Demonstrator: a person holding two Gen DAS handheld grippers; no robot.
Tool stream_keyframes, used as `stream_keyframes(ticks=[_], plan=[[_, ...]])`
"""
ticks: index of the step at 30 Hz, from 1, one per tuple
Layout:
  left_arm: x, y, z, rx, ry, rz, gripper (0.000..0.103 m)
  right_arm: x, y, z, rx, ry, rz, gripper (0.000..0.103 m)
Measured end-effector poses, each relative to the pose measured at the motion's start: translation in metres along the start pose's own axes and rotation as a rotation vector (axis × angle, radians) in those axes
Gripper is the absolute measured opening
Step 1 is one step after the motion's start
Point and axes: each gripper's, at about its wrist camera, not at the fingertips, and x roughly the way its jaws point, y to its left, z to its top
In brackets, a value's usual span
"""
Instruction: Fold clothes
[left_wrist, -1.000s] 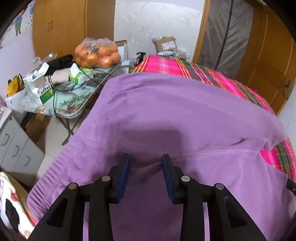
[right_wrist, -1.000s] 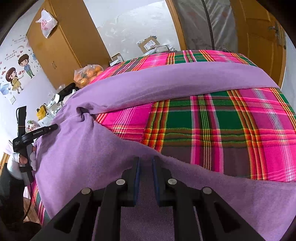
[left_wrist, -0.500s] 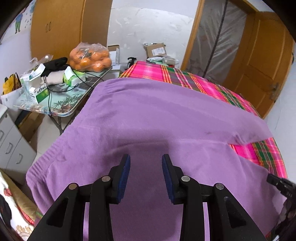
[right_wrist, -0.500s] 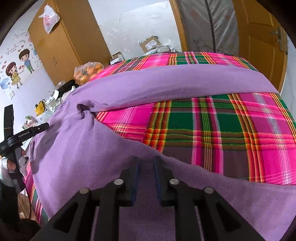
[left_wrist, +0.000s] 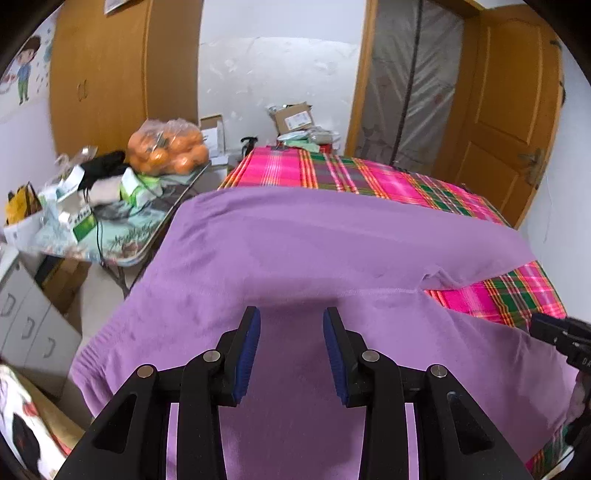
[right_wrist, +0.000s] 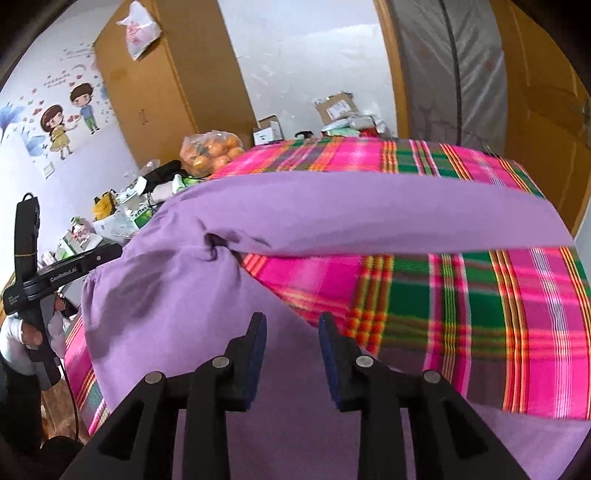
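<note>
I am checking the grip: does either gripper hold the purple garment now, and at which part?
Nothing is held. The left gripper and right gripper are open above the purple garment; the right jaws have just opened.

Black hand-held gripper (left_wrist: 291, 350), blue pads (left_wrist: 248, 354), silver screws, white glove (right_wrist: 14, 343)

Bed with pink-green plaid cover (left_wrist: 369, 177) centre; wooden wardrobe (left_wrist: 110, 74) far left, cluttered folding table (left_wrist: 122, 236) beside it, white wall (left_wrist: 273, 74) behind, wooden door (left_wrist: 509, 122) far right, cartoon stickers (right_wrist: 66, 125) on left wall.
</note>
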Motion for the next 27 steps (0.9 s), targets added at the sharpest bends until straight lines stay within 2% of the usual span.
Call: stream_keyframes(ticks=[13, 22, 27], plan=[[-0.006, -0.004, 0.023, 0.085, -0.040, 0.025, 0.037, -0.009, 0.022, 0.037, -0.096, -0.053, 0.022, 0.030], [-0.016, 0.019, 0.059, 0.062, -0.073, -0.016, 0.037, -0.022, 0.026, 0.078, -0.152, -0.119, 0.025, 0.030], [0.002, 0.037, 0.067, 0.020, -0.025, -0.041, 0.037, -0.007, 0.025, 0.086, -0.158, -0.088, 0.049, 0.030]])
